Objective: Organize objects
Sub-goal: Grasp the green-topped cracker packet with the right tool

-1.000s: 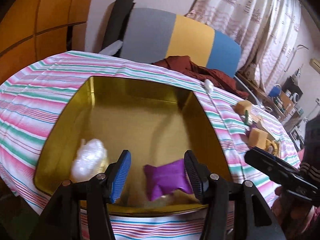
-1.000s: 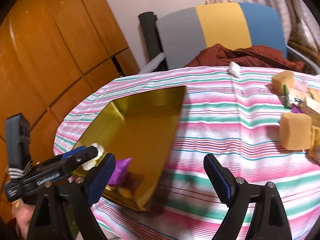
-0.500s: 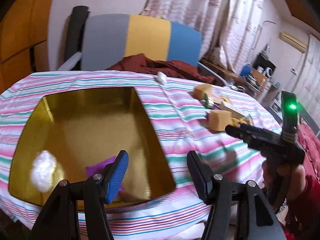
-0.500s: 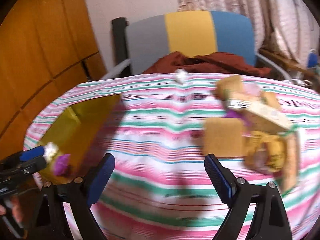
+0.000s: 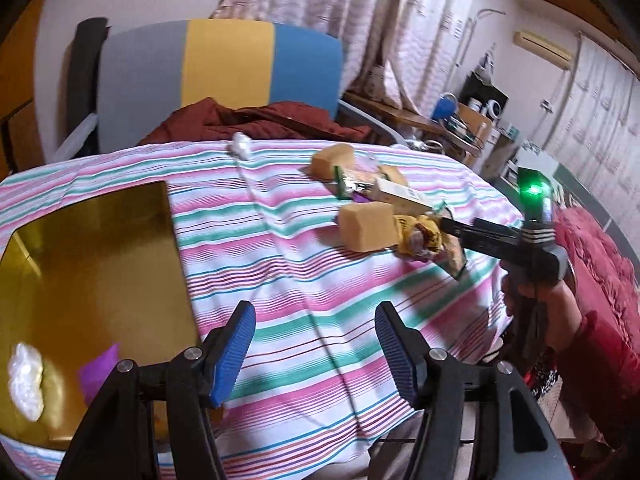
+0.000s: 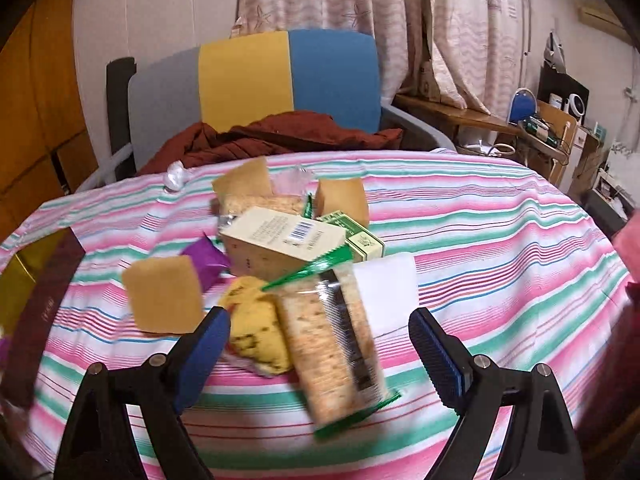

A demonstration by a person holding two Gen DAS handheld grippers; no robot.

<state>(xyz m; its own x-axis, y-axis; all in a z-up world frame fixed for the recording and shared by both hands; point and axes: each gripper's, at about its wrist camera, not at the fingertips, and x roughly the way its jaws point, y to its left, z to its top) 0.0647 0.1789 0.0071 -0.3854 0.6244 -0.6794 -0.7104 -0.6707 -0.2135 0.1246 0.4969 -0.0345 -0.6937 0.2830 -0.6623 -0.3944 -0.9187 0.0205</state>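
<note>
Plainly, the wide-open, empty right hand-held gripper (image 6: pixel 320 340) could nudge the clear-wrapped cracker packet (image 6: pixel 334 344) off the tabletop's (image 6: pixel 500 248) near edge, while the left hand-held gripper (image 5: pixel 314 346) gapes empty too.

We see a room lit by soft, warm indoor light, rather dim near the walls. Both views bend strongly at the edges, and black corners close each frame. The gold metal tin (image 5: pixel 92 280) shines with yellow glare on its inner floor. In the right wrist view the clear packet of crackers (image 6: pixel 336 344) looks smeared by motion blur, and the tin's edge at the left also blurs. Soft grey shadows lie on the striped pink, green and white tablecloth (image 5: pixel 304 280) near the fingers. A green lamp (image 5: pixel 534 190) glows brightly, washed out at its centre.
</note>
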